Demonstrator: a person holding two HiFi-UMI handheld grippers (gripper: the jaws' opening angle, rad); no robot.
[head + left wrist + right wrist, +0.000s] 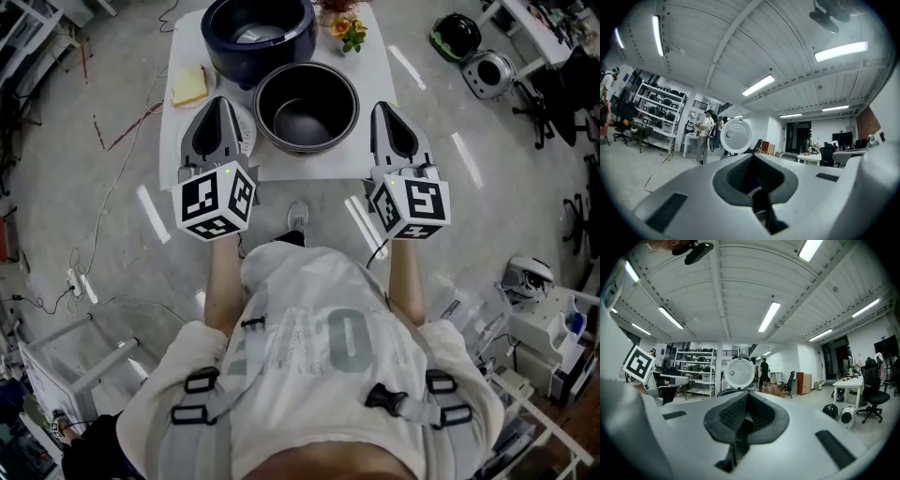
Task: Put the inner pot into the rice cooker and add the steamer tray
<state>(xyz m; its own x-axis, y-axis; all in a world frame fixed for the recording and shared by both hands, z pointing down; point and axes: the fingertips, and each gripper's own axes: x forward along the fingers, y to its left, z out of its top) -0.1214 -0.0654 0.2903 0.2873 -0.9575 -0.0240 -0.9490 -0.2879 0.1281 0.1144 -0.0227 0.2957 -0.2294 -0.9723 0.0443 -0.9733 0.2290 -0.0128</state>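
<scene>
A dark blue rice cooker (258,37) stands open at the far side of a small white table (375,66). Its round white lid shows upright in the left gripper view (736,136) and the right gripper view (738,373). The dark inner pot (307,106) sits on the table in front of the cooker, between my two grippers. A white steamer tray (247,127) lies left of the pot, partly hidden under my left gripper (220,103) (752,157). That gripper is shut and holds nothing. My right gripper (382,109) (746,397), just right of the pot, is also shut and holds nothing.
A yellow sponge-like piece on a plate (190,84) lies at the table's left and flowers (349,31) at its far right. Other cookers (473,56) sit on the floor to the right, cables (122,131) to the left. People (705,133) stand by shelves (696,369) beyond.
</scene>
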